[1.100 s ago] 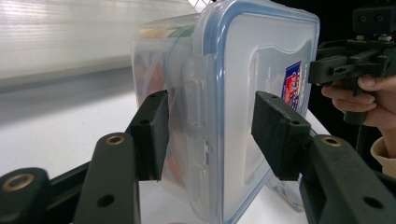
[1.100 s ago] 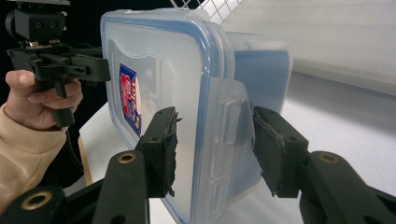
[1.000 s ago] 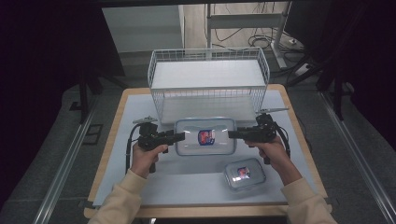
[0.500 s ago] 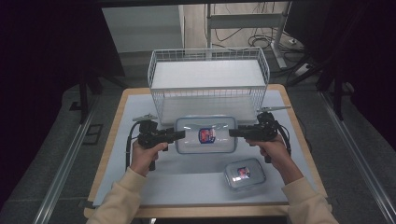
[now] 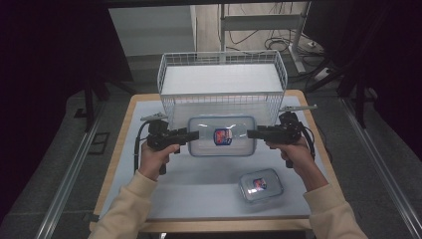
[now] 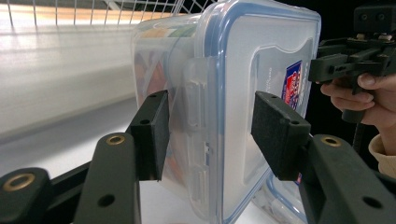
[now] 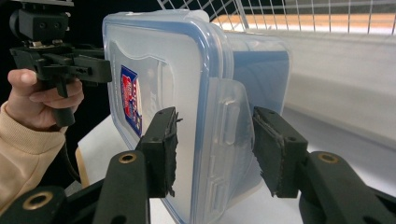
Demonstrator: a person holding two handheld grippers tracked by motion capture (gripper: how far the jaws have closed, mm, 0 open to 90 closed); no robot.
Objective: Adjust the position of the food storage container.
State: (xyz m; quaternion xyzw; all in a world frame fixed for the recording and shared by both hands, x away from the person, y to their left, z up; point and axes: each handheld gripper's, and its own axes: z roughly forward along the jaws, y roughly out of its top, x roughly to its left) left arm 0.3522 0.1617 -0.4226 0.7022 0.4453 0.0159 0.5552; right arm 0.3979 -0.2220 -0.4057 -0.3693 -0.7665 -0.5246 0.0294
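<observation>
left gripper [image 5: 191,135]: clamped on left end of large lidded container [image 5: 221,136] | right gripper [image 5: 254,133]: clamped on its right end | container: held between both above tabletop [image 5: 199,194], just before wire basket [image 5: 221,79] | small container [image 5: 260,184]: on tabletop, near right forearm

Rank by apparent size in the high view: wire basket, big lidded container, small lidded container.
1. wire basket, largest though it stands farthest from the camera.
2. big lidded container, held up between both claws, so slightly nearer the camera than things on the table.
3. small lidded container, clearly smallest though nearest.
</observation>
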